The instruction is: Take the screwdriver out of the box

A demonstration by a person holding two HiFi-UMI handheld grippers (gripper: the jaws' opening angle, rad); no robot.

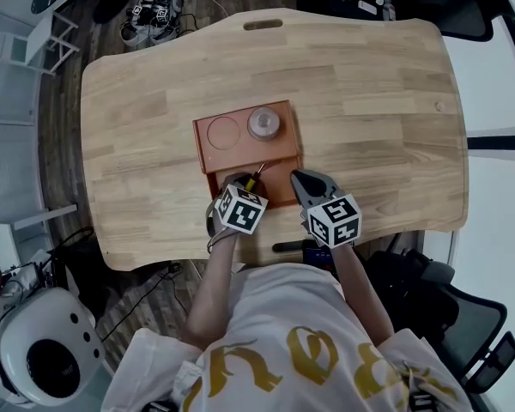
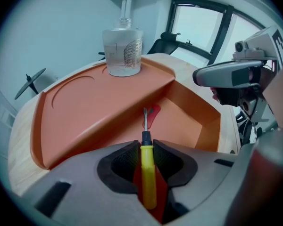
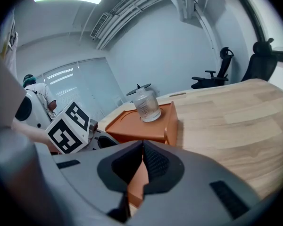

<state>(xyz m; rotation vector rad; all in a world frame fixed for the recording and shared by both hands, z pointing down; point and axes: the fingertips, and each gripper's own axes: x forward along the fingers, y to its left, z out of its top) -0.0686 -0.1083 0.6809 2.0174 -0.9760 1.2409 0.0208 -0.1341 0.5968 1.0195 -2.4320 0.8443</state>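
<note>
Screwdriver with a yellow plastic handle, a black collar and a thin metal blade [image 2: 148,173] lies in the low, open compartment at the near side of the orange plastic box [image 2: 198,126]. Its blade points to the step that rises to the upper shelf of the box. The left gripper [image 2: 146,147] reaches down into this compartment, and its dark pads pinch the handle from both sides, as it seems only with their front ends, close to the collar. I judge this the first danger: the handle is round and smooth, so in such a short hold it could turn or slide out during the lift and fall back into the box. Something red lies under the screwdriver; I cannot tell what it is. The second danger is the blade: if the pull goes forward and not up, the tip could catch on the step and push the box. A clear glass jar [image 2: 123,51] stands on the upper shelf, and a pushed box could shake or tip it. The right gripper [image 3: 141,161] is just beside the near right corner of the box, its tongs pressed together and empty, so nothing steadies the box.
</note>
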